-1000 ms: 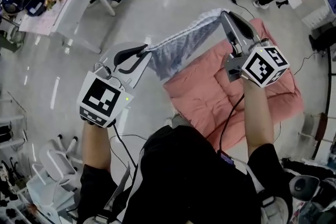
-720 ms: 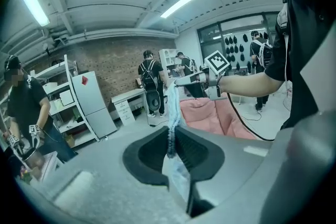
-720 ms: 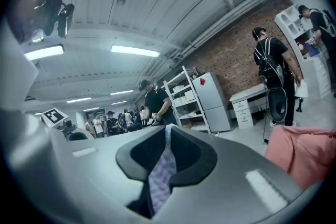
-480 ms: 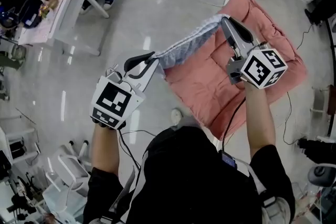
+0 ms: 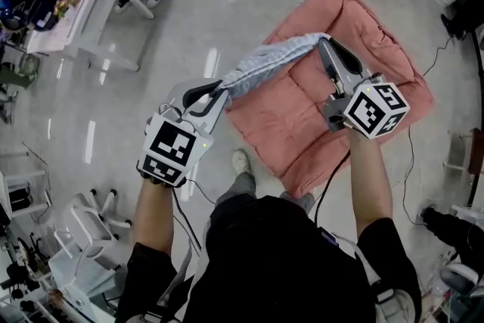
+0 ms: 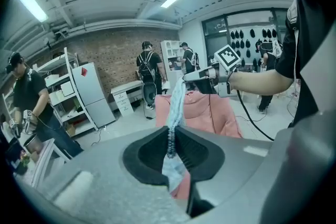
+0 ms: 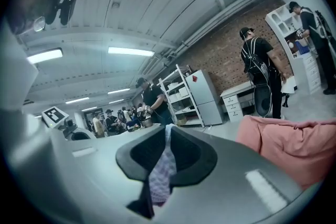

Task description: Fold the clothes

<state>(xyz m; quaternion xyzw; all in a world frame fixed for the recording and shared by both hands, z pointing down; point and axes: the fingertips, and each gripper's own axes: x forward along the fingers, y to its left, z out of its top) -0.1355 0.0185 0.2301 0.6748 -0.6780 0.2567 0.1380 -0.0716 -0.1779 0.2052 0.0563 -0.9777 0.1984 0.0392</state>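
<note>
A light blue-grey patterned garment [image 5: 266, 60] is stretched in the air like a rope between my two grippers. It hangs above the left part of a pink padded mat [image 5: 355, 26] on the floor. My left gripper [image 5: 220, 90] is shut on its left end, and bunched fabric [image 6: 171, 136] sits pinched between the jaws. My right gripper [image 5: 324, 42] is shut on the other end, with a tuft of cloth [image 7: 161, 171] clamped in its jaws. The left gripper view shows the right gripper [image 6: 202, 75] across the taut cloth, and the pink mat [image 6: 212, 113] behind it.
A white table [image 5: 102, 0] with people at it stands at the far left. A white wire rack [image 5: 79, 238] is at the near left. Cables trail over the grey floor around the mat. My shoe [image 5: 240, 160] is by the mat's near edge. Shelves and people fill the background.
Both grippers have carried the stretched garment toward the pink mat and lower. The garment now hangs over the mat's left part, and more of the mat has come into view.
</note>
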